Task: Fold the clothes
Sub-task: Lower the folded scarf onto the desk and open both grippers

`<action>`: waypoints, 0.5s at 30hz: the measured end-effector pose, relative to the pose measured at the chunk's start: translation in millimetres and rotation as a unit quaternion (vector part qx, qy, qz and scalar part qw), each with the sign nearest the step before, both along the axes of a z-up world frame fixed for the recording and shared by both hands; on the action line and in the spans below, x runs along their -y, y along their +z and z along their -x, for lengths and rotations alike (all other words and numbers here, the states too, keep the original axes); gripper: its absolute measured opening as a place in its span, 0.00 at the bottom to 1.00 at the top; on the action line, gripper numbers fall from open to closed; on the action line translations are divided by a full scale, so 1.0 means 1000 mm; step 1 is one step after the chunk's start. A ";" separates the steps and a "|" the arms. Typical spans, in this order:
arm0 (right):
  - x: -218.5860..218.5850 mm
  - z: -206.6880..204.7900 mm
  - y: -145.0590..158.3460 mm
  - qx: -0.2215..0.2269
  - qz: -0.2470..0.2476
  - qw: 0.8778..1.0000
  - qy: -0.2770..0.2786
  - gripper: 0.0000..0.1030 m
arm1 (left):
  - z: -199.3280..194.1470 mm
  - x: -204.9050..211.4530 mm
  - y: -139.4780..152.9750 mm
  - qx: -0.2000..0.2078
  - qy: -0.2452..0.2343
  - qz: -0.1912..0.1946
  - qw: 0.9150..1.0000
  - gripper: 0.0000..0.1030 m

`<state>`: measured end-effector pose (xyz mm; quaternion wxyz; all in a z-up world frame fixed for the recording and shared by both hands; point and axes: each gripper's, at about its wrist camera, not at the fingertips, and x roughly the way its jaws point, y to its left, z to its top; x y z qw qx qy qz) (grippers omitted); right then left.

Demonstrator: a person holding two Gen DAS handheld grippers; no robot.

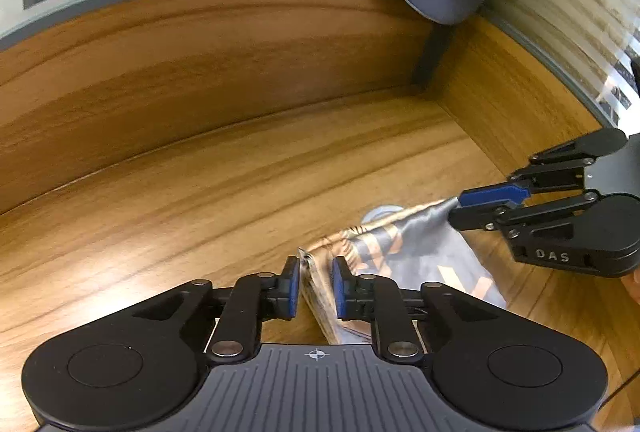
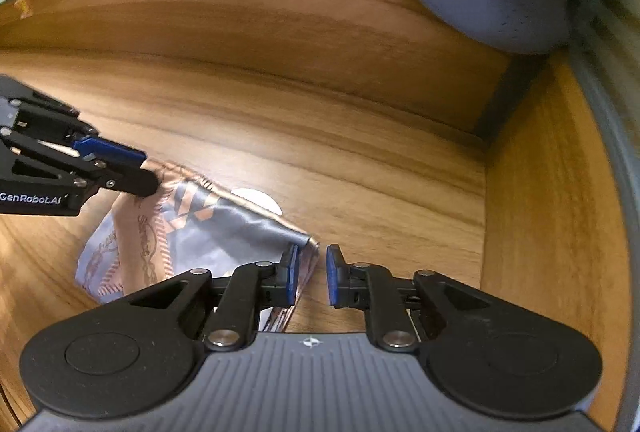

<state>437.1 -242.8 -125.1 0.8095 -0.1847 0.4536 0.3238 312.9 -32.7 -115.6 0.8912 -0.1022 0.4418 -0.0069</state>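
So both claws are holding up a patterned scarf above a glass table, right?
Not quite: the table is wood-grained, not glass, as the left wrist view shows. The rest fits: the left claw and the right claw each have an edge of the patterned scarf between their pads.

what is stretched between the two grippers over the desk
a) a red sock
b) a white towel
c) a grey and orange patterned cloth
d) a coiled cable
c: the patterned cloth, grey with orange printed bands, spans from the left gripper at one corner to the right gripper at the other, above the wooden desk.
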 end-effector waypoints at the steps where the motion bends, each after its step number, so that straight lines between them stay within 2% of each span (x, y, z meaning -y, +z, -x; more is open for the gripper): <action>1: 0.003 0.001 0.003 0.002 -0.002 1.000 -0.005 0.16 | 0.001 -0.001 0.001 0.001 0.002 0.000 1.000 0.24; 3: 0.005 0.004 0.010 0.006 -0.005 1.000 -0.012 0.17 | 0.002 -0.003 0.002 0.002 0.006 0.000 1.000 0.35; 5: 0.007 0.006 0.016 0.008 -0.005 1.000 -0.018 0.17 | 0.003 -0.005 0.004 0.003 0.010 0.000 1.000 0.40; 7: 0.010 0.011 0.024 0.006 -0.009 1.000 -0.026 0.17 | 0.009 -0.005 0.010 0.007 0.012 0.000 1.000 0.42; 10: 0.020 0.023 0.037 0.003 -0.021 0.999 -0.041 0.20 | 0.020 -0.003 0.022 0.014 0.016 -0.003 1.000 0.50; 13: 0.025 0.035 0.050 0.007 -0.028 0.998 -0.051 0.25 | 0.032 0.001 0.033 0.021 0.017 -0.006 1.000 0.52; 15: 0.026 0.043 0.058 0.010 -0.030 0.998 -0.055 0.26 | 0.040 0.004 0.040 0.026 0.018 -0.009 0.999 0.57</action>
